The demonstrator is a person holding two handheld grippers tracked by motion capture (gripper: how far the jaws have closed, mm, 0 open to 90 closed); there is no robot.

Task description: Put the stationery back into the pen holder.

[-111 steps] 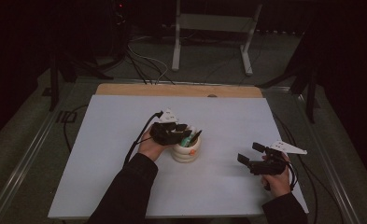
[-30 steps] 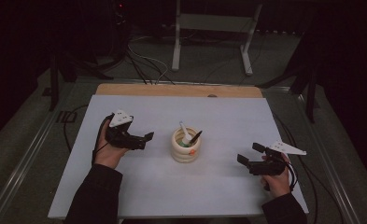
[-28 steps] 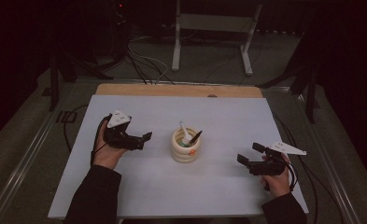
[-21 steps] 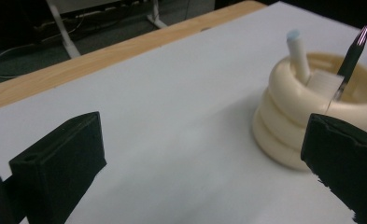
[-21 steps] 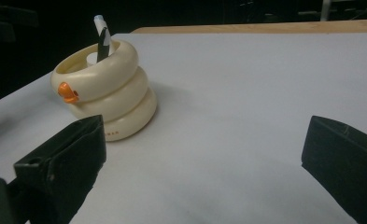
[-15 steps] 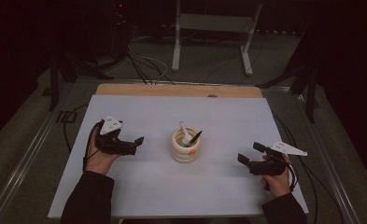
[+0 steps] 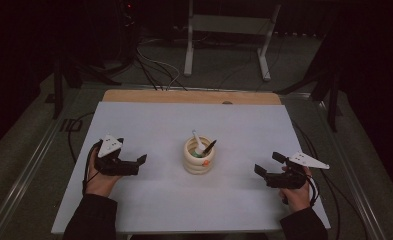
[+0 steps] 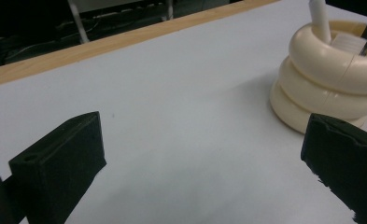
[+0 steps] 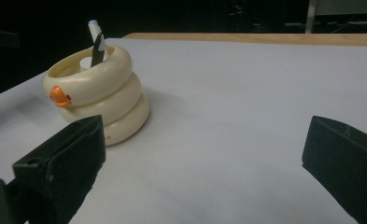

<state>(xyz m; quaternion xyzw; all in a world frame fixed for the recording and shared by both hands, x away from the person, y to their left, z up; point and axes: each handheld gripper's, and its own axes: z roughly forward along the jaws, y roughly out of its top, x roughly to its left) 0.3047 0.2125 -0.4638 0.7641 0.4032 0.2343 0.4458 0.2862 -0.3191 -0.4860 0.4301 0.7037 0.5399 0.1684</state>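
High view. A cream plastic pen holder built of three stacked rings [image 7: 199, 156] stands upright near the middle of the white table sheet [image 7: 184, 120]. A white pen [image 7: 197, 141] and a black pen [image 7: 208, 147] lean in it, their long axes tilted a little off vertical. The left gripper [image 7: 134, 164] rests low over the sheet to the left of the holder, jaws aimed right toward it; the right gripper [image 7: 266, 171] rests to the right and slightly nearer, jaws aimed left. Both stand well apart from the holder, the two at much the same distance, so neither hand is clearly the nearer.

Left gripper view. The two black jaws stand wide apart with bare sheet between them and nothing held. The pen holder [image 8: 326, 70] lies ahead and toward the right jaw, clear of both; the wooden table edge [image 8: 102, 44] runs beyond it.

Right gripper view. The jaws again stand wide, holding nothing. The pen holder [image 9: 97, 95], showing a small orange beak-like knob [image 9: 59, 96], lies ahead and to the left, beyond the left jaw. A reach for the pens would probably have to come from above, along their near-upright axes.
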